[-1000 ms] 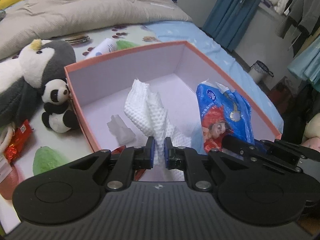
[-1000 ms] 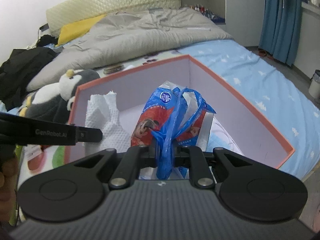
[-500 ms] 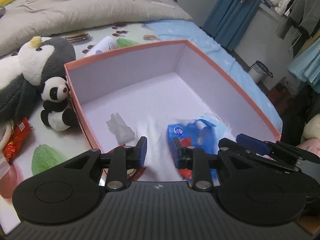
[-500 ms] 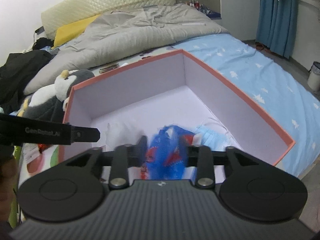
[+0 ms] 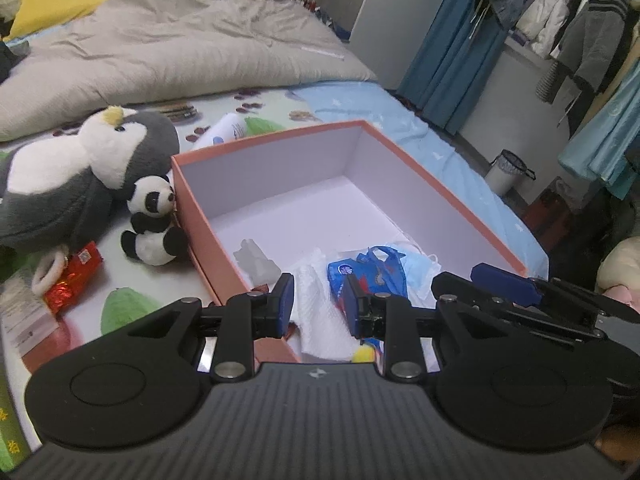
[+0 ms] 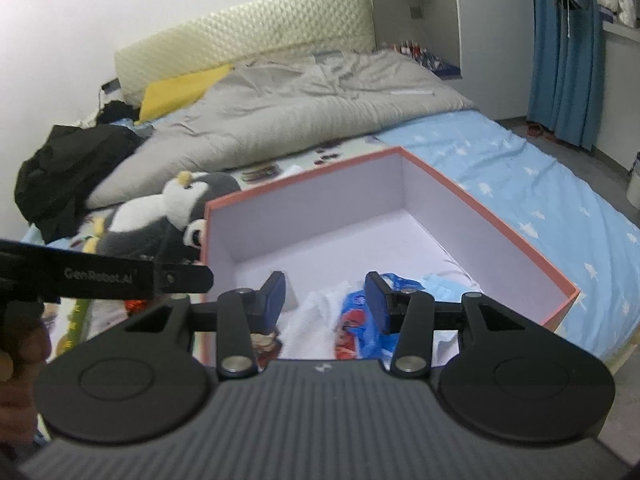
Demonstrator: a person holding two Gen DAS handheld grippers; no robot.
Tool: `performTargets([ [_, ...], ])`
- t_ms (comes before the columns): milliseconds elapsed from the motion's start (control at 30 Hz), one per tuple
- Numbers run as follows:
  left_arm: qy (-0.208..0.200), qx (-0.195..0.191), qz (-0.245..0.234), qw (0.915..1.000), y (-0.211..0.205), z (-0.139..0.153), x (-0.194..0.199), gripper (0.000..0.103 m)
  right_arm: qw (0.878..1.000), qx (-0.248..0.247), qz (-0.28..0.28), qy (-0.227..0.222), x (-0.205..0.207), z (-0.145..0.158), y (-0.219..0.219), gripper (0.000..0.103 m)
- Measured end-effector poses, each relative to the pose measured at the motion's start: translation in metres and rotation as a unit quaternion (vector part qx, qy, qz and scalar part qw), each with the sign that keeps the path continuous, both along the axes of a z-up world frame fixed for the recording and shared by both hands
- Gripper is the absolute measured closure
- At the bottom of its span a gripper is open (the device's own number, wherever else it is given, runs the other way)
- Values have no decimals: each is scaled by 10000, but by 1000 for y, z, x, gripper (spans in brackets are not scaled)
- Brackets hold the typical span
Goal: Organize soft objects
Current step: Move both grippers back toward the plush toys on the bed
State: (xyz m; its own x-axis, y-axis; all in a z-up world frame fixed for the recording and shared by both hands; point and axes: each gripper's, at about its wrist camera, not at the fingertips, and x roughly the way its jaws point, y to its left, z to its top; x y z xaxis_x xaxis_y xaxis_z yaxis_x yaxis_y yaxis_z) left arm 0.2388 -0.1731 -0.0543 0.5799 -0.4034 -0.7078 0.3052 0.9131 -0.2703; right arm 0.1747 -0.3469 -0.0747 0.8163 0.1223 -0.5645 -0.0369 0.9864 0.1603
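Note:
An orange box (image 5: 448,196) with a pale lilac inside stands on the bed; it also shows in the right wrist view (image 6: 504,232). Inside at its near end lie a white paper towel (image 5: 320,304), a blue printed plastic bag (image 5: 372,276), a light blue face mask (image 5: 416,260) and a small clear plastic piece (image 5: 256,260). My left gripper (image 5: 319,304) is open and empty above the towel. My right gripper (image 6: 326,300) is open and empty above the bag (image 6: 360,320) and towel (image 6: 316,316). A small panda plush (image 5: 154,220) and a big penguin plush (image 5: 80,176) lie left of the box.
A red snack packet (image 5: 74,276) lies by the panda. A grey duvet (image 6: 304,116), a yellow pillow (image 6: 180,88) and black clothes (image 6: 68,168) lie at the bed's far end. Blue curtains (image 6: 568,48), hanging clothes (image 5: 580,20) and a bin (image 5: 508,168) are at the right.
Both grippers opened and let go: the paper towel and the blue bag dropped into the box. Both grippers then drew back and up from the box.

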Motion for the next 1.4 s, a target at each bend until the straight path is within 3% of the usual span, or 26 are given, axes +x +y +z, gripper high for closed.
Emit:
performTargets([
  [267, -380, 221, 142, 9989, 22, 2, -45, 67, 9997, 81, 184, -106, -29, -1, 18, 56],
  [467, -376, 207, 532, 9977, 54, -3, -68, 67, 9996, -194, 190, -71, -51, -4, 35, 56],
  [867, -378, 260, 967, 9943, 112, -3, -101, 66, 9975, -101, 690, -126, -66, -3, 81, 56],
  [933, -395, 342, 1090, 9927, 123, -2, -105, 62, 9969, -115, 769, -119, -66, -4, 89, 56],
  [1400, -339, 233, 1696, 9847, 183, -9, -130, 56, 9904, -160, 1371, -113, -66, -2, 142, 56],
])
